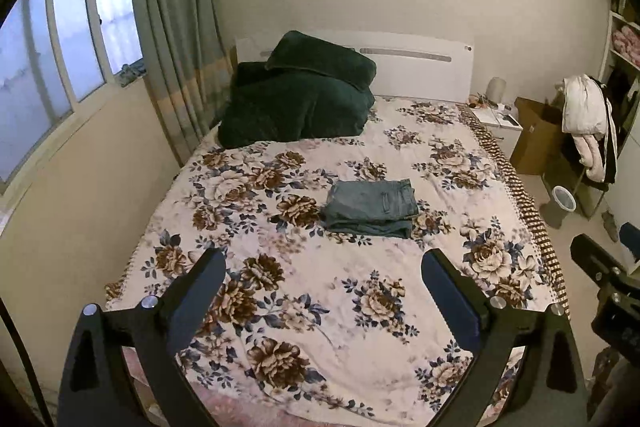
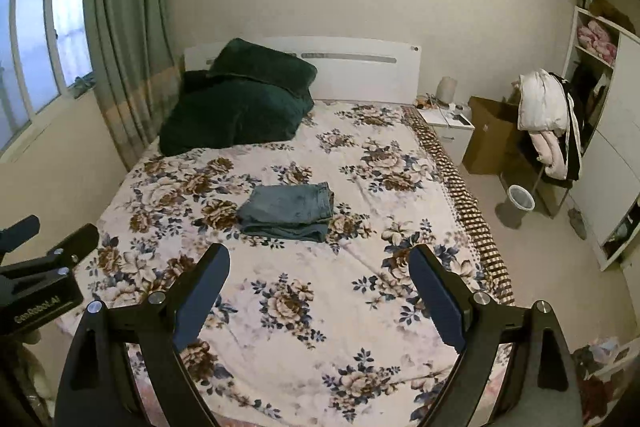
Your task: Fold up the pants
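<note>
A pair of blue-grey jeans (image 1: pixel 370 203) lies folded into a compact rectangle in the middle of the floral bedspread (image 1: pixel 320 287); it also shows in the right wrist view (image 2: pixel 288 213). My left gripper (image 1: pixel 324 259) is open and empty, held back above the foot of the bed, well short of the jeans. My right gripper (image 2: pixel 319 255) is also open and empty, at a similar distance from the jeans. The right gripper shows at the right edge of the left wrist view (image 1: pixel 604 279); the left gripper shows at the left edge of the right wrist view (image 2: pixel 48 247).
A dark green blanket and pillow (image 1: pixel 296 99) are piled at the head of the bed by the white headboard (image 1: pixel 420 71). A nightstand (image 2: pixel 450 127), cardboard box (image 2: pixel 492 135), clothes-draped chair (image 2: pixel 548 123) and bin (image 2: pixel 520 199) stand right of the bed. Curtain and window are at left.
</note>
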Tool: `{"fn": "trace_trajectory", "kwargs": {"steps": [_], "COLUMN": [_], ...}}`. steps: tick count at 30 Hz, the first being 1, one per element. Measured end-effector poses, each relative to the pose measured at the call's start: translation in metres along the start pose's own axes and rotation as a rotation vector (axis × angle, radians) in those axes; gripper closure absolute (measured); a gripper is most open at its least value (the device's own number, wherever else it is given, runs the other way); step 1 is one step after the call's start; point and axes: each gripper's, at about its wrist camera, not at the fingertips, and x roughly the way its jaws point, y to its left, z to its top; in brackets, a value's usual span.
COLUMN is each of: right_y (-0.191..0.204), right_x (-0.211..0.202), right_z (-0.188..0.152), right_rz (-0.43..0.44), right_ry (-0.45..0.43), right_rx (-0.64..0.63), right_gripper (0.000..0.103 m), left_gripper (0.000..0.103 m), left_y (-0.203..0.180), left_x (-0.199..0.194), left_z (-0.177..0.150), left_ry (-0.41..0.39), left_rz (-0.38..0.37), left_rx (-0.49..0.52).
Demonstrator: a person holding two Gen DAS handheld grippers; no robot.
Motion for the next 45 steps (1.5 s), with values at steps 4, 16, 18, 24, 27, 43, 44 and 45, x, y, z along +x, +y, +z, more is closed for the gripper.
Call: {"fn": "trace_trajectory", "kwargs": {"steps": [4, 16, 18, 24, 27, 43, 44, 45], "right_y": [-0.003, -0.025, -0.025, -0.024, -0.022, -0.021, -0.021, -0.02], "right_x": [-0.025, -0.01, 0.0, 0.034, 0.048, 0.073, 0.073, 0.074], "right_z": [-0.003, 0.013, 0.019, 0.038, 0.041, 0.039, 0.039, 0.038], "right_rz": [0.022, 0.007, -0.007, -0.028, -0.033, -0.026, -0.024, -0.023], "right_ry": [-0.002, -0.039, -0.049, -0.048, -0.037, -0.01, -0.01, -0.009], "right_rx": [0.0, 0.04, 0.043, 0.045, 0.04, 0.035, 0.034, 0.033], "right_gripper": [0.01, 0.005, 0.005, 0.004, 0.004, 0.004, 0.004, 0.004], "left_gripper": [0.002, 0.0, 0.0, 0.0, 0.0, 0.0, 0.0, 0.0], "left_y": [-0.005, -0.017, -0.018, -0.016, -0.017, -0.017, -0.016, -0.016], "left_x": [-0.019, -0.022, -0.016, 0.0, 0.009, 0.025, 0.025, 0.025], "left_z": [-0.008, -0.006, -0.001, 0.01, 0.016, 0.018, 0.018, 0.018], "left_ry": [-0.011, -0.055, -0.059, -0.055, -0.055, -0.041, -0.041, -0.04], "left_rz": [0.0, -0.011, 0.011, 0.033, 0.046, 0.061, 0.063, 0.06], "left_rx": [0.006, 0.001, 0.004, -0.01, 0.0, 0.006, 0.007, 0.006]}}
